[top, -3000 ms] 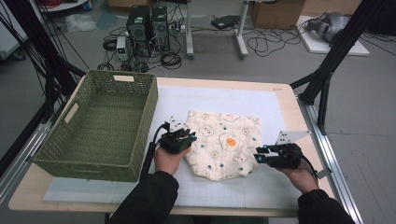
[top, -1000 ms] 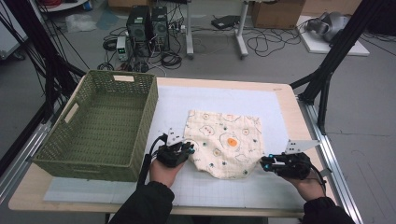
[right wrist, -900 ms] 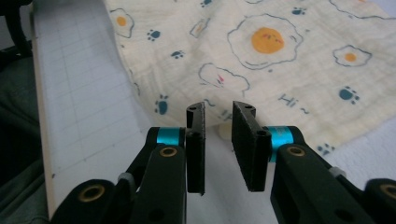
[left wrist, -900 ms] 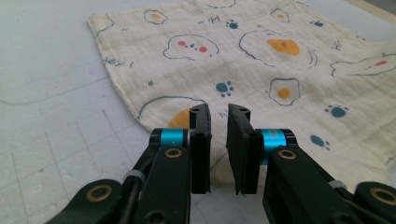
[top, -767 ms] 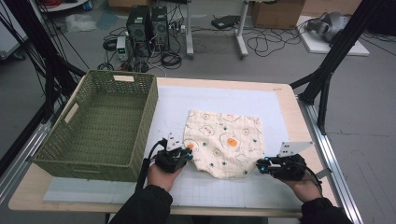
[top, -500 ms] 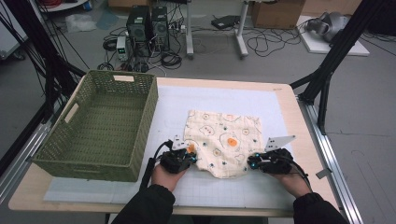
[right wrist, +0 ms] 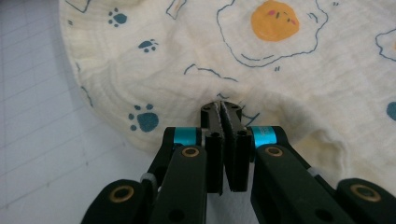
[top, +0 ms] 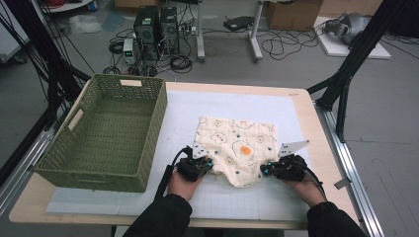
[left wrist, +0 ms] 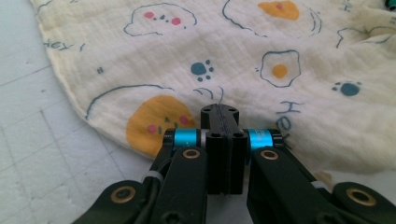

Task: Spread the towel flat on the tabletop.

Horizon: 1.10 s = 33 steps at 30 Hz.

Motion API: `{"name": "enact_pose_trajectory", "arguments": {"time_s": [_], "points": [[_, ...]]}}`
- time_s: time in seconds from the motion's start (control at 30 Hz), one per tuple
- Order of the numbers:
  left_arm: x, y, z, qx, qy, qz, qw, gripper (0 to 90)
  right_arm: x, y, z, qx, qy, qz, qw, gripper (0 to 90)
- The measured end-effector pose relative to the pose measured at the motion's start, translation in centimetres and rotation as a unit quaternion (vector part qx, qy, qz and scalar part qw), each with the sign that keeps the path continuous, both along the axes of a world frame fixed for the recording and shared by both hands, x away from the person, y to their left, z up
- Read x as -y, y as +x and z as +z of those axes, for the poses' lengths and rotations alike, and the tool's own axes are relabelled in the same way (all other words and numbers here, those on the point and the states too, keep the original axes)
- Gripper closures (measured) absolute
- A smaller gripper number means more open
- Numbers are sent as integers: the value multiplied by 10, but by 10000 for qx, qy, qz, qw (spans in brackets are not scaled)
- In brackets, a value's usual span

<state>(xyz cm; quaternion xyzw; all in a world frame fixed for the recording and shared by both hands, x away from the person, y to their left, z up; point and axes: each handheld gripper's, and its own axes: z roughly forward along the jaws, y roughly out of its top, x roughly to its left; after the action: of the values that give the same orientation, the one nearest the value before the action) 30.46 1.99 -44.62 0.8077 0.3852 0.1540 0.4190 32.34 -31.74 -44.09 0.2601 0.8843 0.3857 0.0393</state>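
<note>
**Both grippers pinch the cloth's near edge**

On the surface (top: 296,106), beside the green basket (top: 106,131), lies the printed cloth (top: 237,148). The left gripper (left wrist: 219,114) and right gripper (right wrist: 220,112) have just closed on its near hem. Next, likely an even lift to fold it.

black tool (left wrist: 219,123) arms, blue collars (brass-looking screws), seemingly black sleeves (top: 163,217).
</note>
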Motion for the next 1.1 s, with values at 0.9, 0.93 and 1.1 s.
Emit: {"name": "enact_pose_trajectory", "arguments": {"time_s": [0.9,0.93,1.1], "points": [[-4,12,23,6,-209,-88,9997,845,5,-21,5,-151,-249,361,9989,772],[-4,12,23,6,-209,-88,9997,845,5,-21,5,-151,-249,361,9989,772],[-18,-2,28,51,-296,-79,9995,833,5,-19,4,-135,-301,281,9991,894]]}}
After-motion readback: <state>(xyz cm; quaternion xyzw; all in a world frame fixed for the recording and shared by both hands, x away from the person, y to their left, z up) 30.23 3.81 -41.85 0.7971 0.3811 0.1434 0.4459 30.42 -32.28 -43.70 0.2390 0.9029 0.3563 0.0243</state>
